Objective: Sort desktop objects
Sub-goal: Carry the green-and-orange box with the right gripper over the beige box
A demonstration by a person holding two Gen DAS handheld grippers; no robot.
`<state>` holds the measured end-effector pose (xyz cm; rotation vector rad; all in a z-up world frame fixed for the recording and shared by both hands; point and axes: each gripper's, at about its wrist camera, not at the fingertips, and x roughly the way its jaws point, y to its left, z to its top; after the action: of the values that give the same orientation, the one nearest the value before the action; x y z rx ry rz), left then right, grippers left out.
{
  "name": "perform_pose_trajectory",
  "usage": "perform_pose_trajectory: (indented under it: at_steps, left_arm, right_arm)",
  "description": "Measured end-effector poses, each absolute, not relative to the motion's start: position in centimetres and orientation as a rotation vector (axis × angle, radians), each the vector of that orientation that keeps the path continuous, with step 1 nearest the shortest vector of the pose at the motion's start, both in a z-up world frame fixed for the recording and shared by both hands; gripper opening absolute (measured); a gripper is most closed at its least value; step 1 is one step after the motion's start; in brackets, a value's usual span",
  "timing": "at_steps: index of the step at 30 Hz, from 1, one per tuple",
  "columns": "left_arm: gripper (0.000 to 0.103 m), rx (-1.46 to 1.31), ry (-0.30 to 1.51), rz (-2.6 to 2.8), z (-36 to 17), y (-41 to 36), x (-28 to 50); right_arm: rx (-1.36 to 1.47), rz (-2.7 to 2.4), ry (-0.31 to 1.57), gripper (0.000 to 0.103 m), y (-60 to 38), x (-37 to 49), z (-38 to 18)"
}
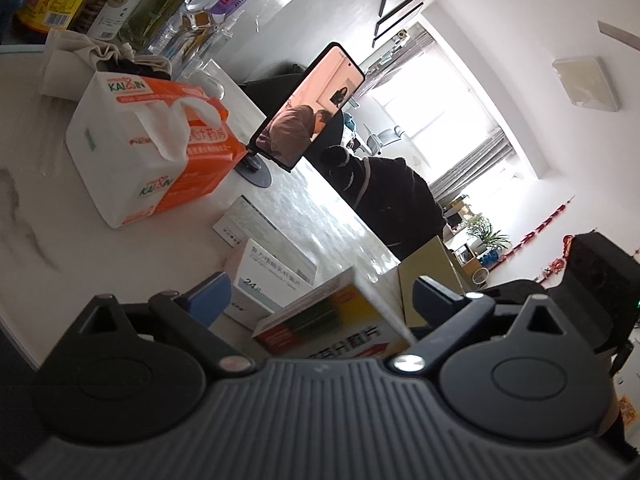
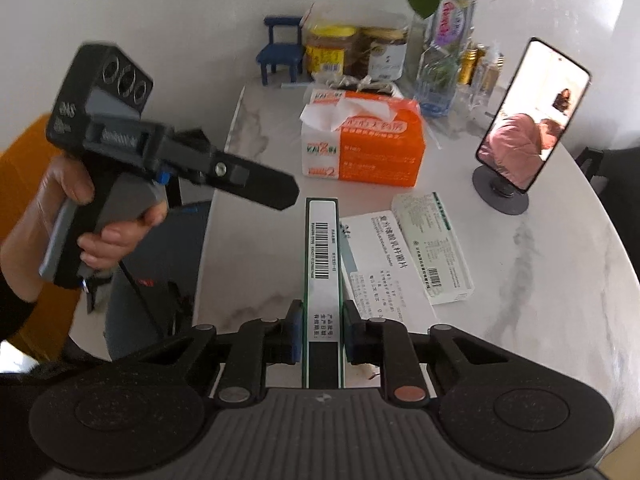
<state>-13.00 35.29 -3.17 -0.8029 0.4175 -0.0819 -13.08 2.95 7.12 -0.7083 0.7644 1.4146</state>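
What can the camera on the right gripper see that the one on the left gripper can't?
Only the right wrist view shows the hand holding the left gripper, a small blue chair, and the right gripper clamped on a box's narrow barcode edge. Only the left wrist view shows a bright window, dark frames on the wall, and the box's yellow face between open jaws. Both show the orange tissue pack, the phone on its stand and the jars.
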Motion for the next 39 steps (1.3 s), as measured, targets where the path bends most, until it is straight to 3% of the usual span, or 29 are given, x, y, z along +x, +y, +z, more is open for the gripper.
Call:
perform_pose_trajectory:
  at_steps: [24, 39]
  left_arm:
    - [0.099, -0.769, 0.487, -0.206, -3.2, 31.3, -8.5]
    - [0.099, -0.769, 0.519, -0.214, -3.8, 31.0, -7.8]
  right_arm:
    - [-0.289, 0.955, 0.747, 0.022, -8.8, -2.5, 14.4]
    - [-0.057, 0.723, 0.735, 0.021, -16.0, 4.4, 16.1]
